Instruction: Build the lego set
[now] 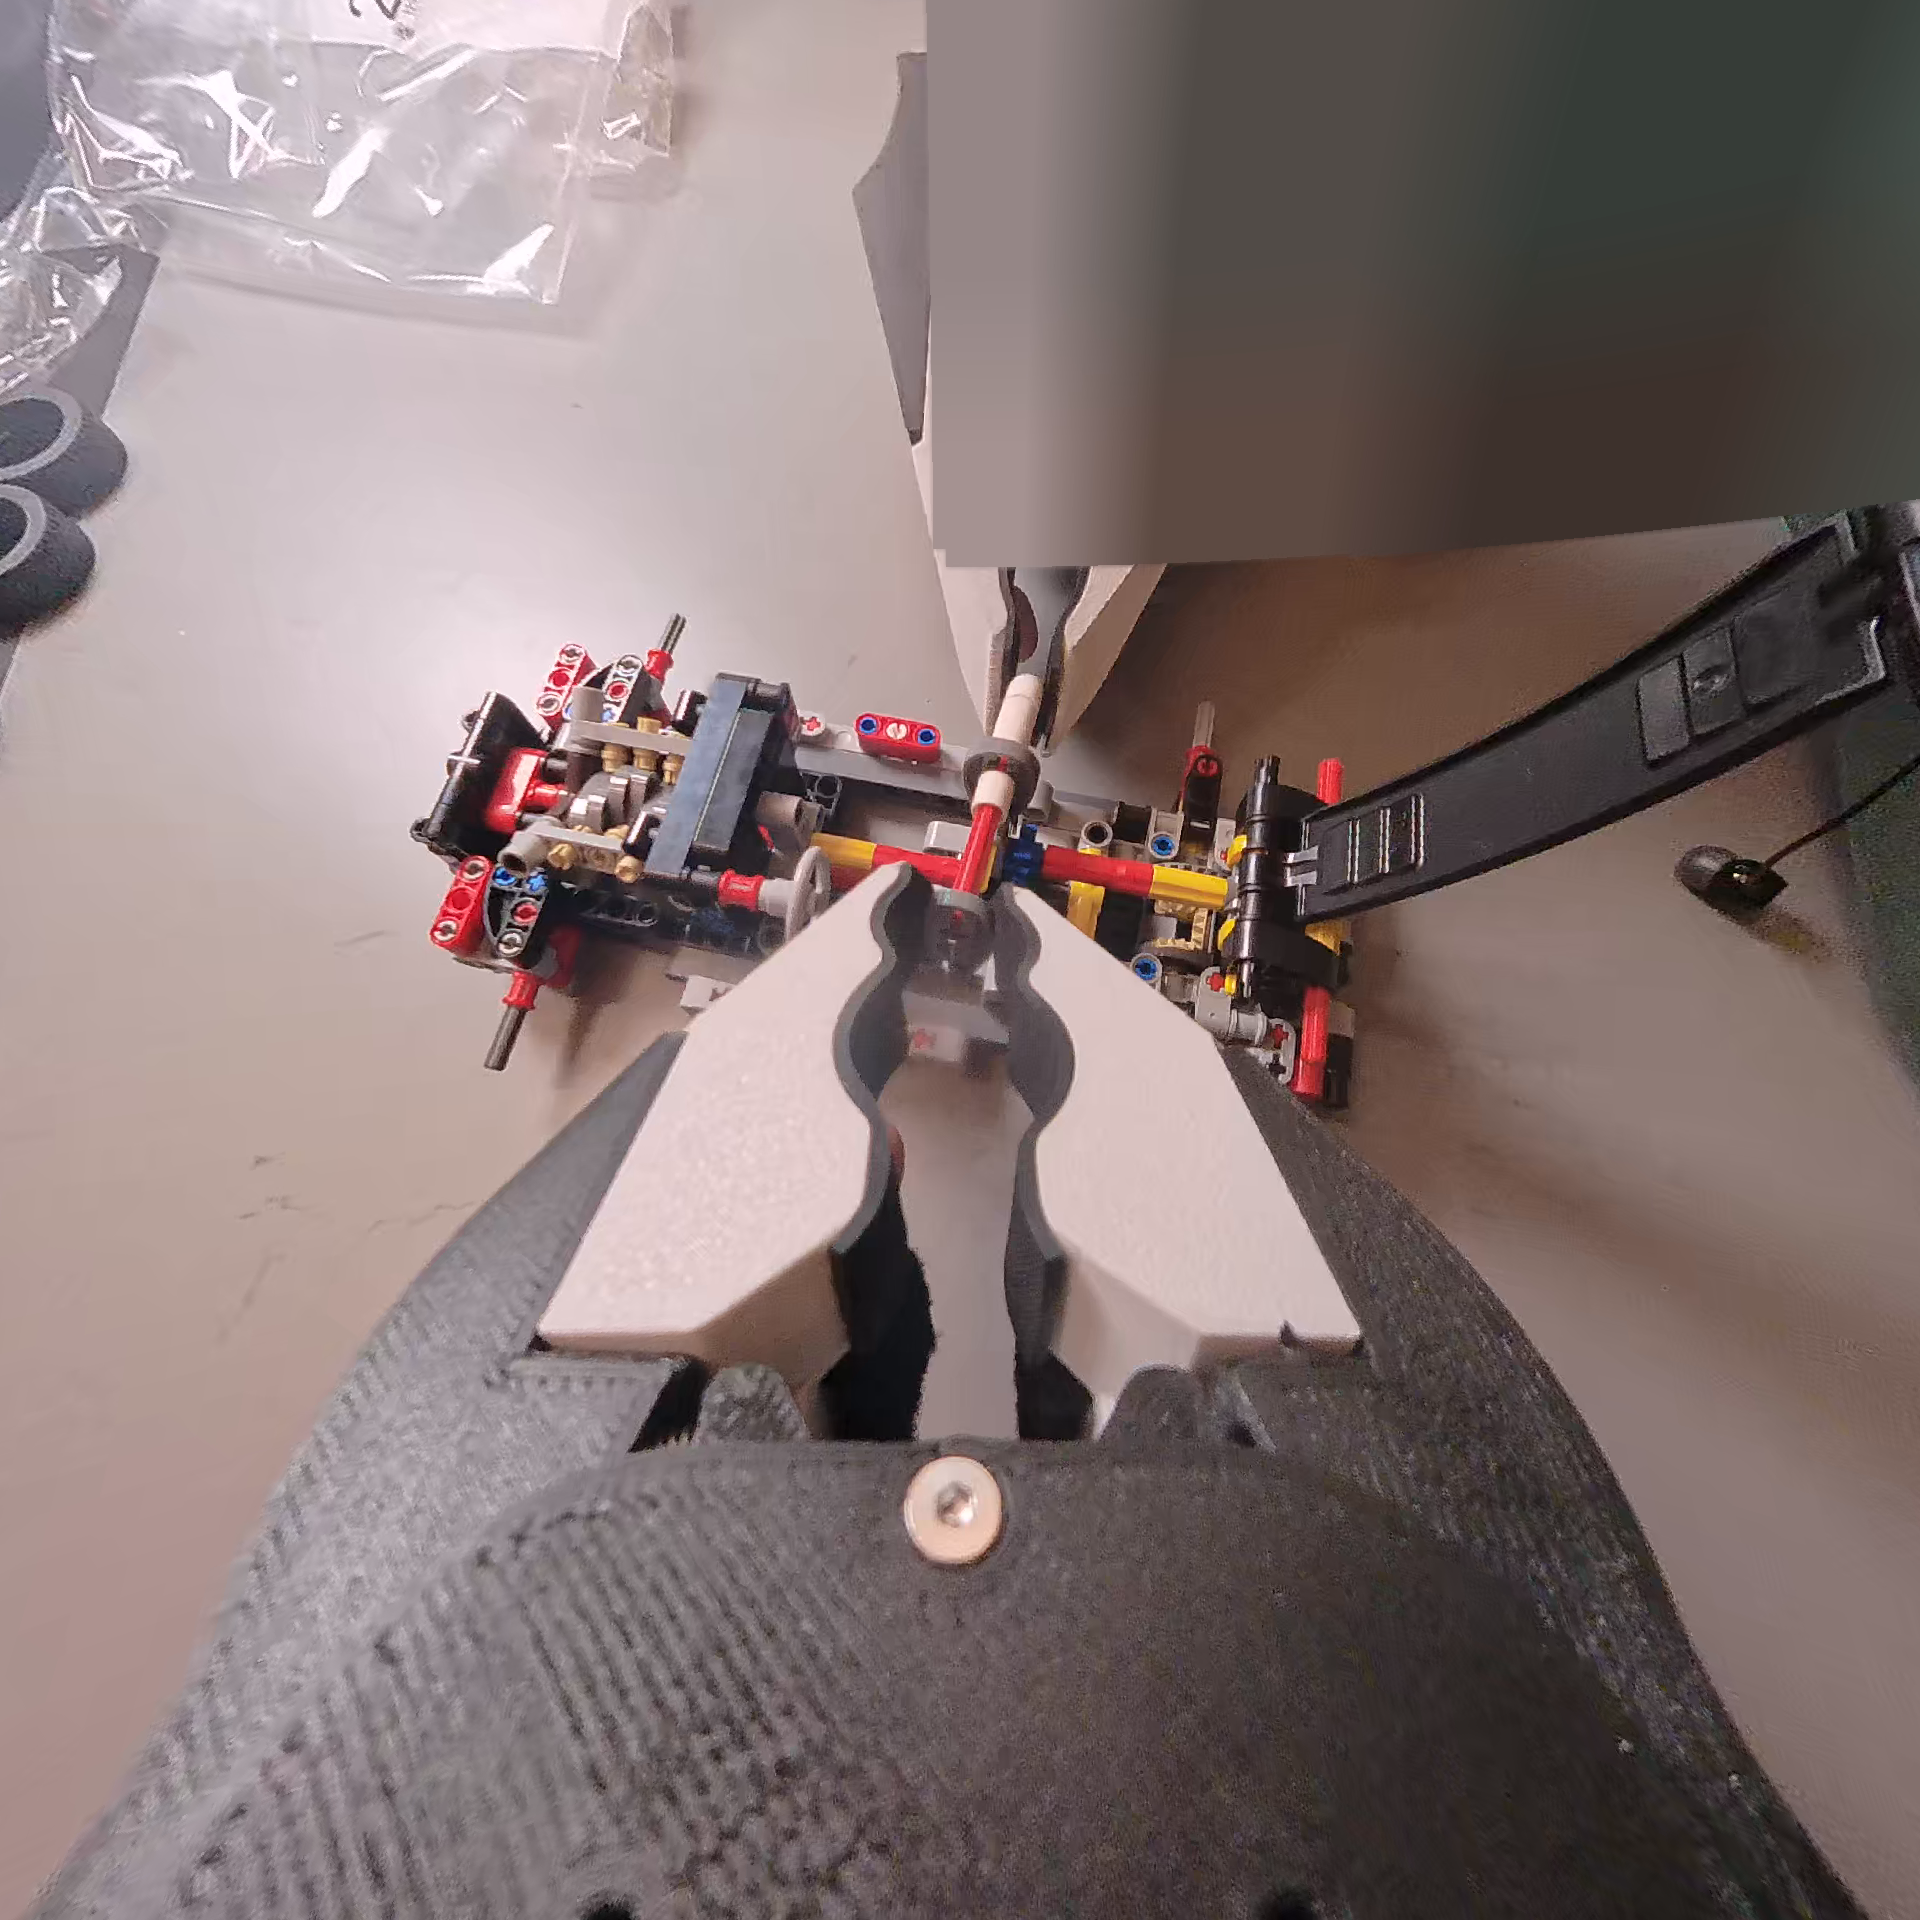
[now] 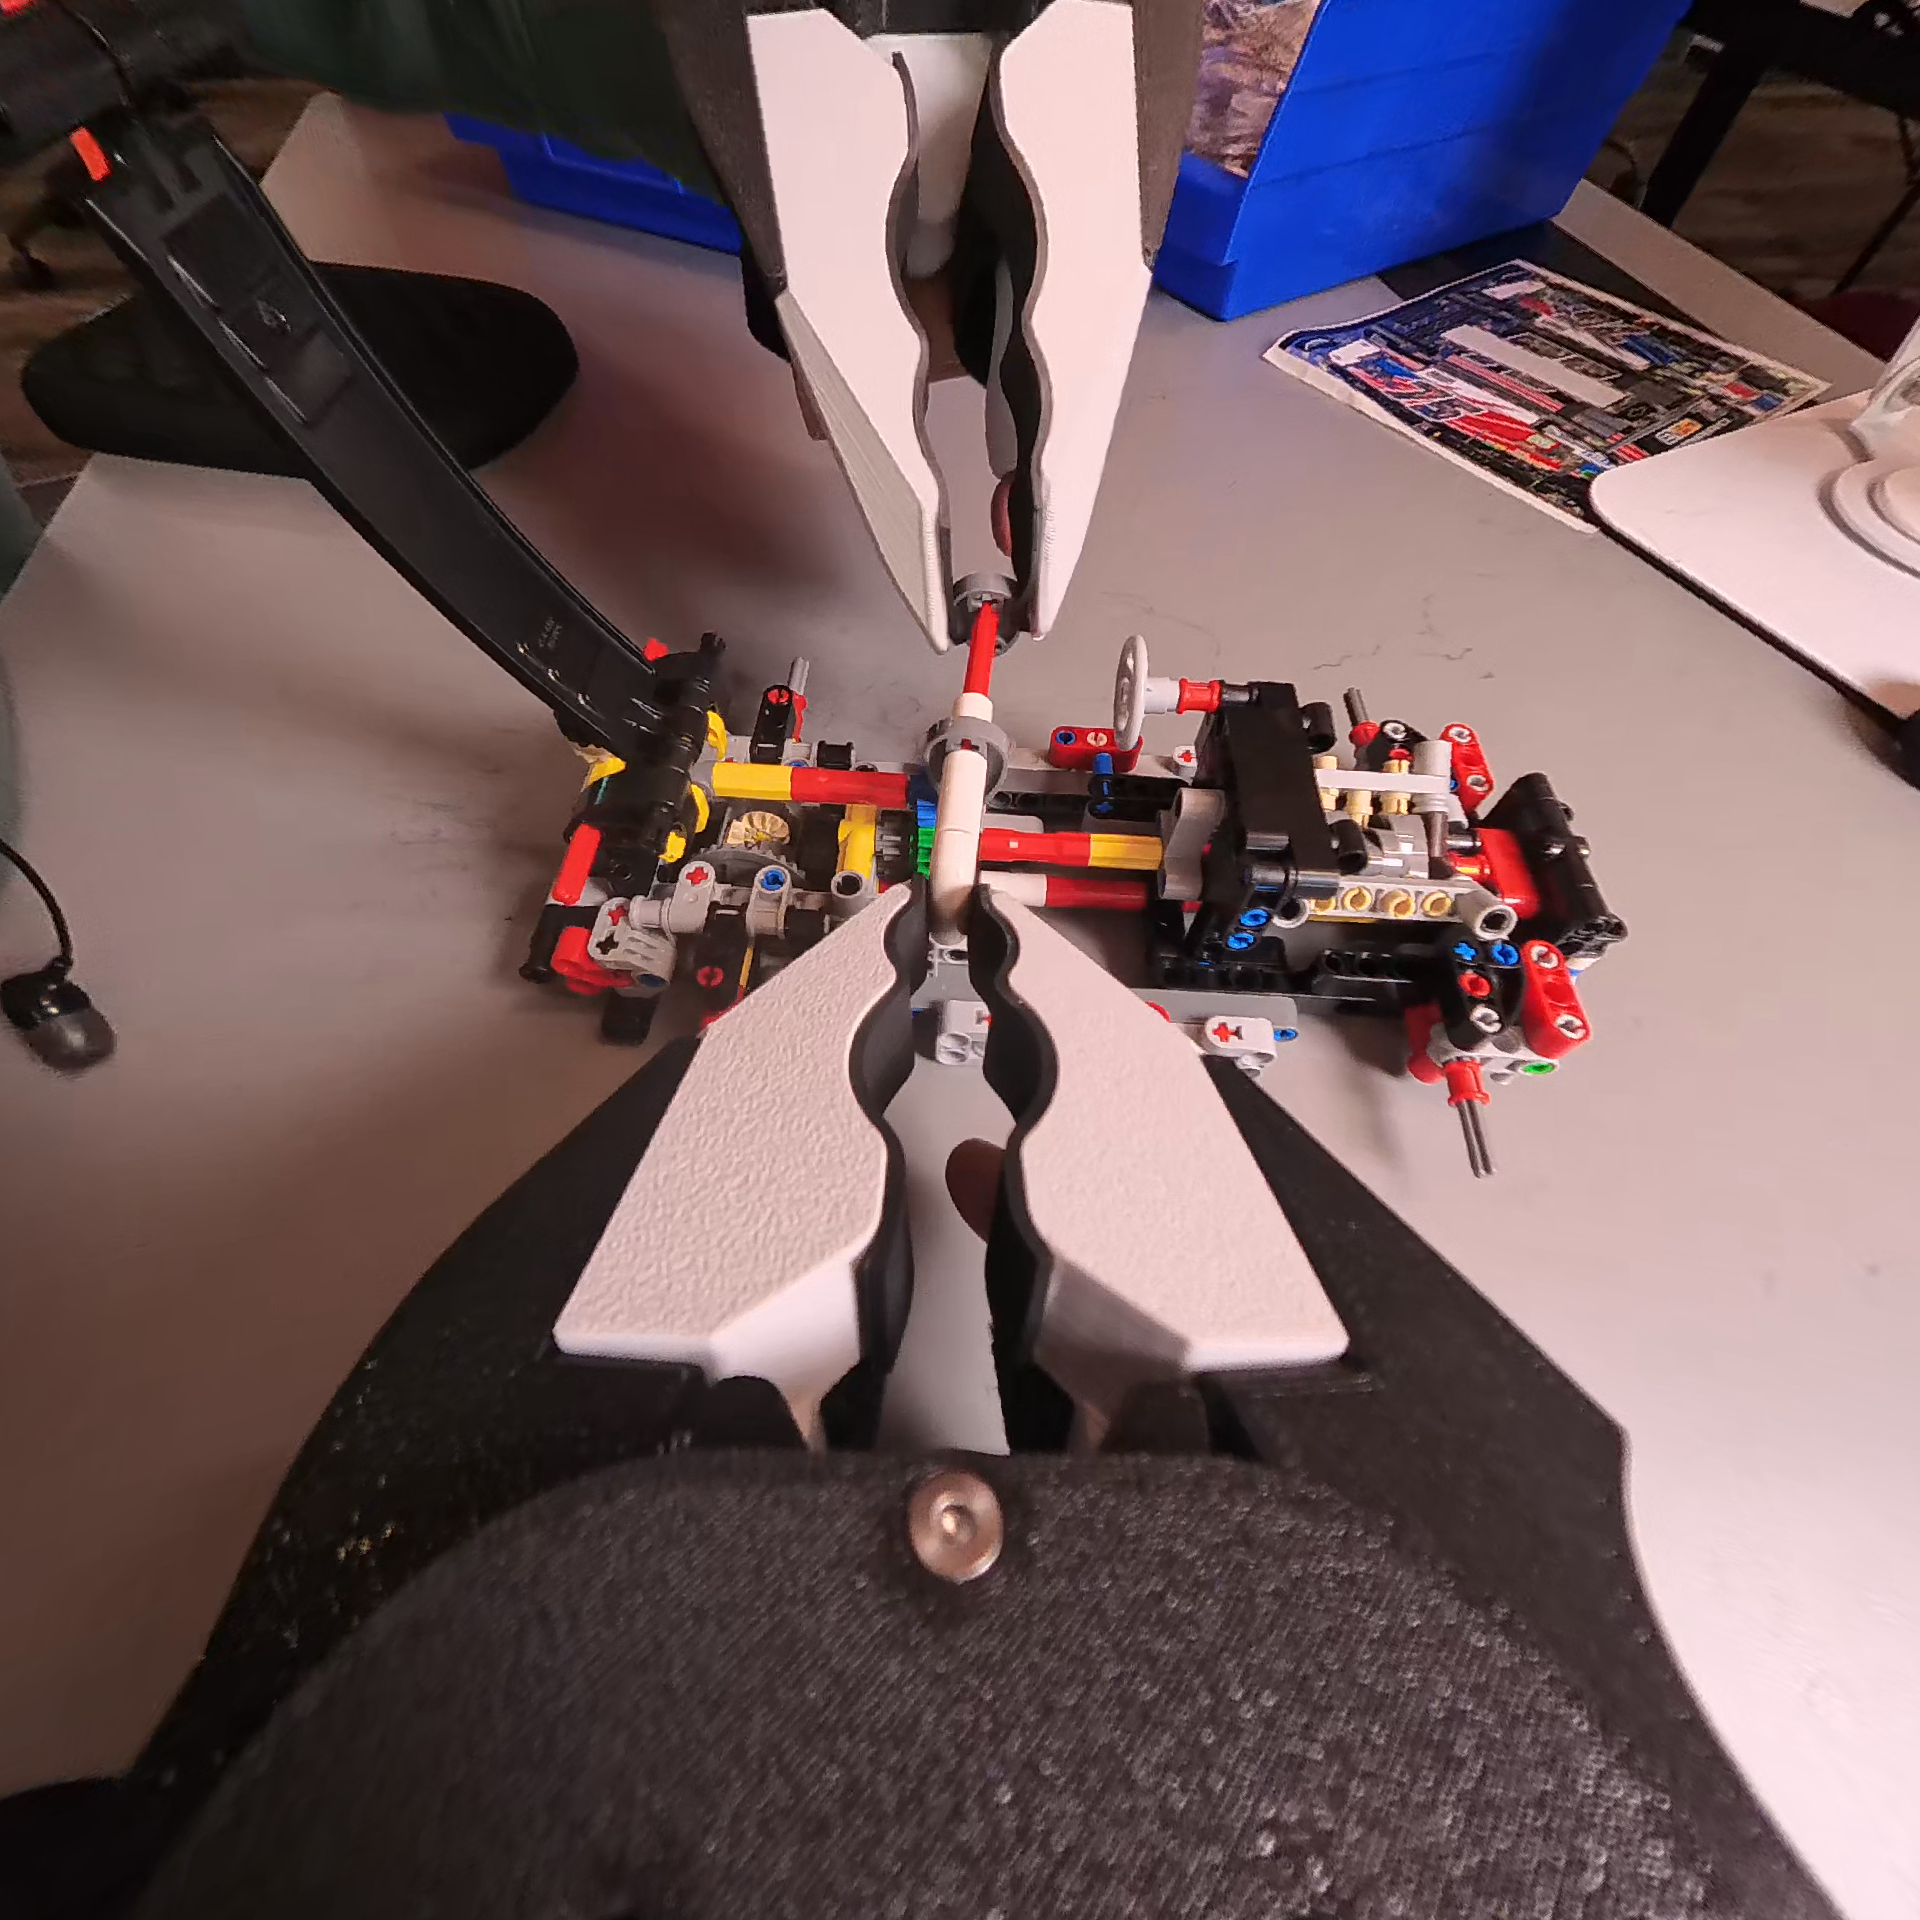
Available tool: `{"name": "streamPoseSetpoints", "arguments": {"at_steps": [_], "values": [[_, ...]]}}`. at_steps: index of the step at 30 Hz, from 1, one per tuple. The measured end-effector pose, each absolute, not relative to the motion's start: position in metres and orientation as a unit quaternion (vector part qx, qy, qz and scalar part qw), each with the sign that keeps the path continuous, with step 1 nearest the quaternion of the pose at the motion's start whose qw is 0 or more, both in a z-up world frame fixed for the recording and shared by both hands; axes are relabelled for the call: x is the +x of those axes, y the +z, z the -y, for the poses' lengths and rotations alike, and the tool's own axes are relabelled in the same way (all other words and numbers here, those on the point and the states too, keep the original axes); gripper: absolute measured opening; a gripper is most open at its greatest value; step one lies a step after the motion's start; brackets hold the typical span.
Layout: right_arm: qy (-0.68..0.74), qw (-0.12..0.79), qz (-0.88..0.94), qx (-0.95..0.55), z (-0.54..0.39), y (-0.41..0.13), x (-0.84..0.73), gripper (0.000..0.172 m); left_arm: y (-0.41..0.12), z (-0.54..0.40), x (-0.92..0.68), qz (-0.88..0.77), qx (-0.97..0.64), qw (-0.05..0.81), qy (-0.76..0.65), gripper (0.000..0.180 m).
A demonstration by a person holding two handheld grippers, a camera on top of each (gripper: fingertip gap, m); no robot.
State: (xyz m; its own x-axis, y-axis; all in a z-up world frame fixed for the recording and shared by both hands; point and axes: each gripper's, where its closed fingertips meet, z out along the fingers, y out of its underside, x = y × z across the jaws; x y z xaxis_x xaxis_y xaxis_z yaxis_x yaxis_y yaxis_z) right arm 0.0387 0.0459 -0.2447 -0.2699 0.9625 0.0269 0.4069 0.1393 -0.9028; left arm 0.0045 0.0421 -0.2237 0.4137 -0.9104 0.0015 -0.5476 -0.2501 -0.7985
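The desk [image 2: 312,1195] is pale and fills most of both views; a blue bin [image 2: 1403,135] stands at the upper right of the right wrist view, with a printed booklet [image 2: 1538,384] lying just below it; clear plastic bags [image 1: 343,156] lie at the upper left of the left wrist view. A toy car frame [image 2: 1299,831] made of red, yellow, black and grey building bricks lies across the middle of the desk; a long black strap piece [image 2: 343,416] runs from its end toward the upper left of the right wrist view.

A thin rod [image 2: 961,790], white at one end and red at the other, crosses over the middle of the frame. The right claw [image 2: 948,904] is almost closed and pinches the white end of the rod. The left claw [image 1: 961,914] is open only a little and grips a small grey ring [image 1: 961,930] on the red end.
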Motion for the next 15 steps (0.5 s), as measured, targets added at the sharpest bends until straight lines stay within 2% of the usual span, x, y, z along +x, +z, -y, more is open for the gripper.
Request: {"name": "streamPoseSetpoints", "arguments": {"at_steps": [4,5,6,8,15], "values": [[0.42,0.333,0.676,-0.505,-0.045,-0.244,0.038,0.005,-0.22,-0.042,0.008,-0.476,-0.743,0.386,-0.268,0.01],[0.438,0.336,0.666,-0.502,-0.041,-0.239,0.033,0.004,-0.224,-0.037,0.016,-0.485,-0.736,0.379,-0.281,0.0],[0.413,0.33,0.689,-0.497,-0.038,-0.247,0.034,0.004,-0.23,-0.034,0.024,-0.497,-0.732,0.375,-0.277,0.0],[0.407,0.349,0.68,-0.501,-0.047,-0.244,0.039,0.004,-0.213,-0.048,0.018,-0.477,-0.725,0.418,-0.269,0.0],[0.41,0.352,0.684,-0.491,-0.046,-0.243,0.041,0.005,-0.185,-0.058,0.001,-0.425,-0.729,0.462,-0.274,0.0]]}}
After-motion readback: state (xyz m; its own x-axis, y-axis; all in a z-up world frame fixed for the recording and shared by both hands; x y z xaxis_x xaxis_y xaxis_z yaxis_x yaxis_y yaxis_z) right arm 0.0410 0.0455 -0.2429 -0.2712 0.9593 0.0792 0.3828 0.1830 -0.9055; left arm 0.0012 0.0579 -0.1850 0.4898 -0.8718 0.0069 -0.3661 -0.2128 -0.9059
